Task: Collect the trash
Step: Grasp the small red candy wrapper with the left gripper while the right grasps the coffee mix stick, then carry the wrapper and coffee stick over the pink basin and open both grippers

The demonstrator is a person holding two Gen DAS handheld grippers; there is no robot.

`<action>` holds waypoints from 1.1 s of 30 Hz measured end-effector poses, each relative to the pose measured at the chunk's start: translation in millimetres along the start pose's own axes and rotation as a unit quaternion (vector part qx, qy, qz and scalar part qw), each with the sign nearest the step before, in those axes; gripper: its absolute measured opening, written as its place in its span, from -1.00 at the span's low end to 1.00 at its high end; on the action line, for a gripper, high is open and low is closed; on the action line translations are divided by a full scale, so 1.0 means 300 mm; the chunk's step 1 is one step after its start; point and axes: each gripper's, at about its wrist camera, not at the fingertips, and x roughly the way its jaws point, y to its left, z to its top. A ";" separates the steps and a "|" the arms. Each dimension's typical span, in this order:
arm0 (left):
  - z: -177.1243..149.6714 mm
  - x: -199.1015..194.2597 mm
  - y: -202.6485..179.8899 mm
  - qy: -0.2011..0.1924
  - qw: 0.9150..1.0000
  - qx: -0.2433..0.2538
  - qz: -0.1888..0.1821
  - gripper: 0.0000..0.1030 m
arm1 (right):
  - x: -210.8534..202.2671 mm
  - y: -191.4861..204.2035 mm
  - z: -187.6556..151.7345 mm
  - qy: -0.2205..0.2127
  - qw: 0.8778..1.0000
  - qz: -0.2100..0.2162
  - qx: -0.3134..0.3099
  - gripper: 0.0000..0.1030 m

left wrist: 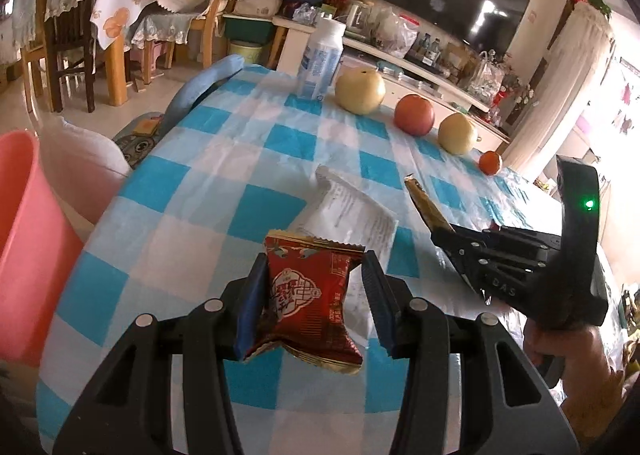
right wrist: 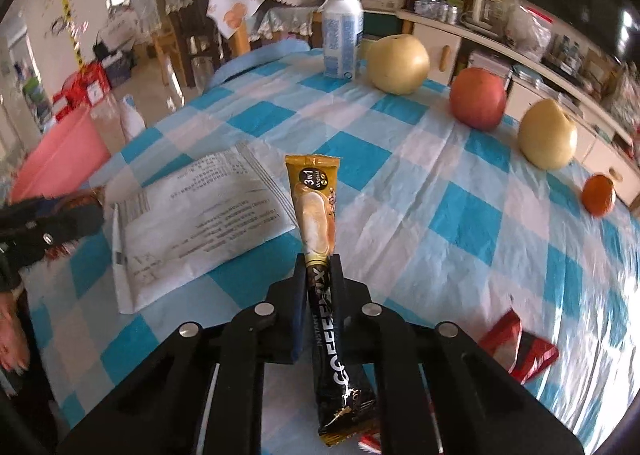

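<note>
My left gripper point(left wrist: 315, 259) is shut on a red snack wrapper point(left wrist: 308, 295) and holds it upright above the blue-checked tablecloth point(left wrist: 224, 191). My right gripper point(right wrist: 319, 259) is shut on a gold and black instant coffee stick point(right wrist: 316, 207), whose top end points away from me. In the left wrist view that stick point(left wrist: 424, 203) juts out of the right gripper point(left wrist: 436, 233) over the table's right side. A flat white packet point(right wrist: 192, 223) with printed text lies on the cloth between the two grippers. Another red wrapper point(right wrist: 520, 351) lies at the near right.
A pink bin point(left wrist: 24, 255) stands off the table's left edge. Along the far edge stand a white bottle point(left wrist: 320, 59), two yellow pears point(left wrist: 360, 91), a red apple point(left wrist: 414, 115) and a small orange fruit point(left wrist: 490, 163). Chairs and a cluttered shelf lie beyond.
</note>
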 end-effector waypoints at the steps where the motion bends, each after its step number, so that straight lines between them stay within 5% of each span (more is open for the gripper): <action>1: -0.001 -0.003 -0.005 -0.002 1.000 0.004 0.000 -0.06 | -0.011 -0.001 -0.006 -0.005 1.000 0.002 0.009 -0.78; 12: 0.024 -0.054 0.050 -0.020 1.000 -0.005 0.016 -0.06 | -0.133 -0.024 -0.044 -0.045 0.991 0.042 0.122 -0.78; 33: 0.118 -0.266 0.286 -0.073 0.988 -0.042 0.128 -0.05 | -0.200 0.279 0.055 -0.050 0.980 0.130 0.139 -0.78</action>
